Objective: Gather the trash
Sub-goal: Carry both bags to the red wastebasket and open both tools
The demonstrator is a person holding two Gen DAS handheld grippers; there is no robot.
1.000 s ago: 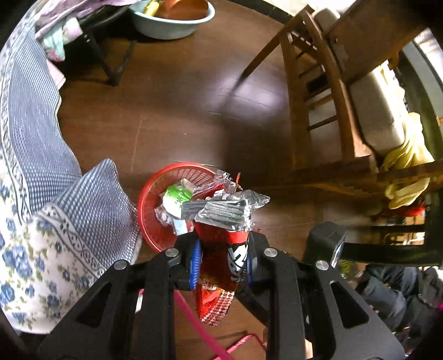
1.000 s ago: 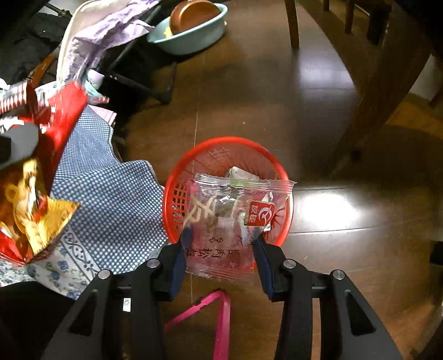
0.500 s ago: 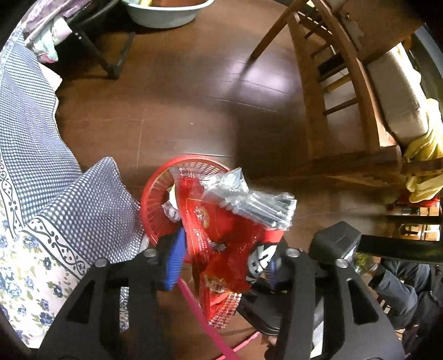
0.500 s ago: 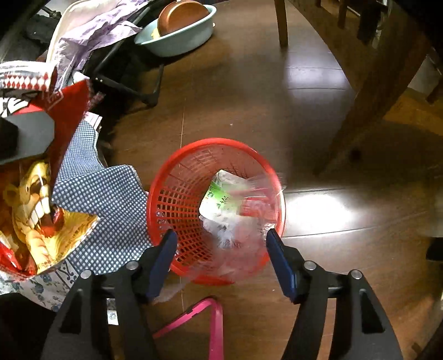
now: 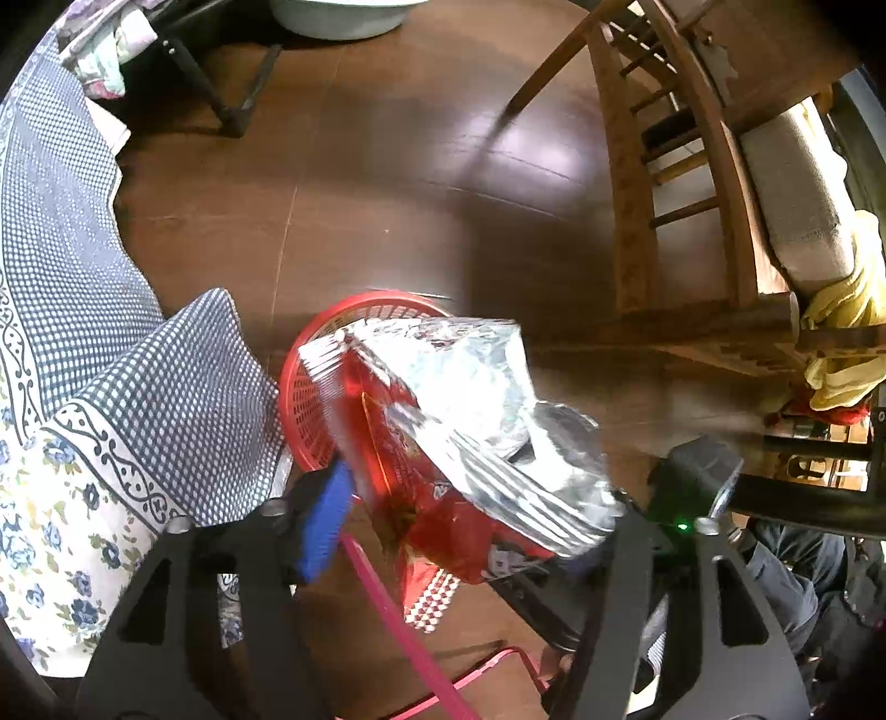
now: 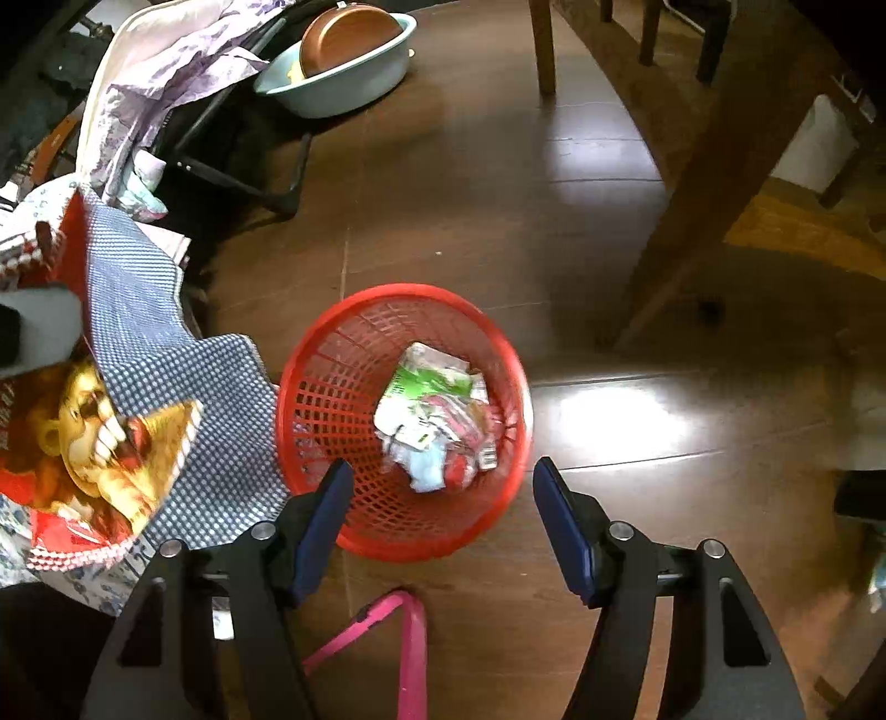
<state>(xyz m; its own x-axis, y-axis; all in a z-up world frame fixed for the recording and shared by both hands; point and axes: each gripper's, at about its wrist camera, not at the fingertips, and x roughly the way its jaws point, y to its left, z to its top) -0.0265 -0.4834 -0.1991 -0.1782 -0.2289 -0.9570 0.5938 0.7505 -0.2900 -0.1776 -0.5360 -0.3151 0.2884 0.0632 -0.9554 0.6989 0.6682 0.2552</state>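
The right gripper [image 6: 440, 509], now spread empty, has dropped its wrapper into the red basket [image 6: 332, 387]; above that basket, the left gripper [image 5: 470, 498] has parted, freeing the red snack bag [image 5: 443, 443].

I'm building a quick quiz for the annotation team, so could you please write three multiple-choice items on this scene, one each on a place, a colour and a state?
1. Where does the round red plastic mesh basket stand?
A. On the dark wooden floor
B. On a chair
C. On a shelf

2. What colour is the basin holding the brown pan?
A. Yellow
B. Pale blue-green
C. Black

3. What is the state of the right tool?
A. Shut on a bottle
B. Shut on nothing
C. Open, empty

Answers:
1 A, the basket sits directly on the floorboards.
2 B, its rim and wall are pale blue-green.
3 C, its jaws stand wide apart above the basket with nothing between them.
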